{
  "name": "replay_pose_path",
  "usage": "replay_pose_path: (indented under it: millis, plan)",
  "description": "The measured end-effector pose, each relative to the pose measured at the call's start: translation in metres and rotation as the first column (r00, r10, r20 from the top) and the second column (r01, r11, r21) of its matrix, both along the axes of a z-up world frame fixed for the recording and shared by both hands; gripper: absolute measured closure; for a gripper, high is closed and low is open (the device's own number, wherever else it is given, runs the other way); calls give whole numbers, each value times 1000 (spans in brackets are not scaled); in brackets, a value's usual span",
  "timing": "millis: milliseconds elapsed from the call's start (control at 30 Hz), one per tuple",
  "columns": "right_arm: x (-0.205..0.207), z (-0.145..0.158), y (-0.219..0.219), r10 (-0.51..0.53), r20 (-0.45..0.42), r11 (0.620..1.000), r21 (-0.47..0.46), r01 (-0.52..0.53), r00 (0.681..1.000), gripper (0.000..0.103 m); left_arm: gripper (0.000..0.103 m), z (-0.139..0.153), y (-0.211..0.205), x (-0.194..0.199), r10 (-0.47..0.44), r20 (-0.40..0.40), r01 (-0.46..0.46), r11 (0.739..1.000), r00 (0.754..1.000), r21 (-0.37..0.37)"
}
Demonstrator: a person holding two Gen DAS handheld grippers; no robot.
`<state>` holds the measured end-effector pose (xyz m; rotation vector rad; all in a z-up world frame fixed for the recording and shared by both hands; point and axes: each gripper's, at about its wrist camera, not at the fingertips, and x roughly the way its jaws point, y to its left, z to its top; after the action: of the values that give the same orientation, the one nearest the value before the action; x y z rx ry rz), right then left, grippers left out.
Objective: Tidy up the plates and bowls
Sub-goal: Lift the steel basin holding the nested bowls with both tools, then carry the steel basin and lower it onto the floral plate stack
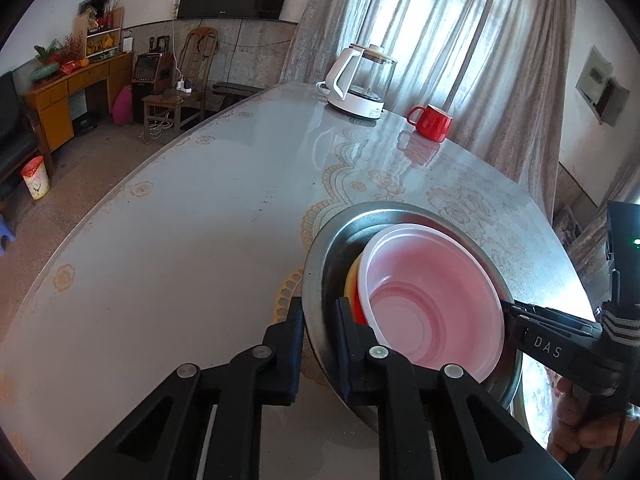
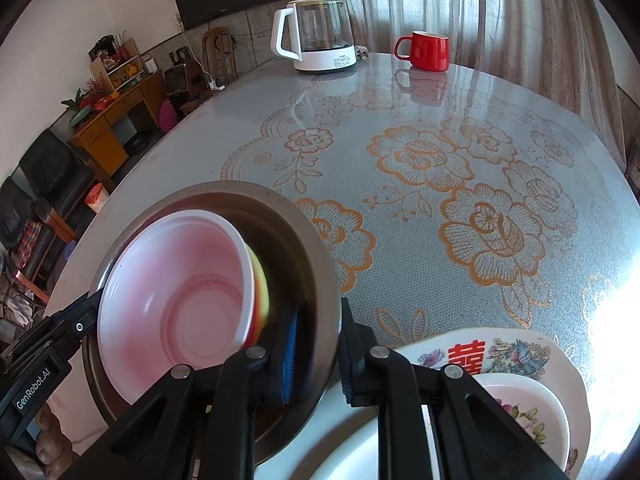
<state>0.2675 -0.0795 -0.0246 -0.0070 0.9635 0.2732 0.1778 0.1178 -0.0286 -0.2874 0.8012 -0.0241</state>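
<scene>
My left gripper (image 1: 318, 322) is clamped on the near rim of the steel pan (image 1: 320, 248), one finger outside the wall, one inside. My right gripper (image 2: 320, 340) pinches the opposite rim of the same pan the same way, blue pad inside. The pan is tilted, held between both. One white bowl (image 2: 176, 292) with a pinkish inside sits in the pan, leaning against a yellow-and-red bowl (image 2: 262, 288) mostly hidden behind it; can't tell if that's one piece or two. In the right wrist view, just beside the pan, one flowered plate (image 2: 520, 354) with a red character lies under my fingers, cut off at the bottom, with one small floral bowl (image 2: 532, 412) on it. The table (image 2: 400, 200) beyond is open across the whole floral cover to the far edge. There, one kettle (image 2: 316, 36) and one red mug (image 2: 426, 50) stand well apart from the pan. A hand (image 1: 580, 420) shows partly at the frame edge.
</scene>
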Motion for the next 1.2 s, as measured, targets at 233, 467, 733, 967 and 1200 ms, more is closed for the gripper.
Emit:
replay_pose_path:
  millis: [233, 467, 733, 967, 1200]
  plan:
    - [-2, -1, 5, 9, -10, 1000, 11, -9, 1000, 85, 88, 0, 10, -12, 18, -6, -18, 999, 1000, -37]
    - [-9, 2, 18, 48, -12, 999, 17, -48, 999, 85, 88, -1, 24, -34, 36, -13, -37, 996, 999, -86]
    - [-25, 1, 29, 91, -15, 995, 45, -90, 996, 85, 87, -3, 34, -60, 53, -10, -54, 991, 999, -122]
    - [-45, 3, 35, 110, -10, 990, 88, -108, 994, 85, 87, 1, 41, -78, 73, -2, -73, 988, 997, -135]
    - [-64, 9, 33, 112, 8, 984, 136, -112, 994, 85, 87, 11, 40, -90, 69, 33, -65, 990, 997, -128]
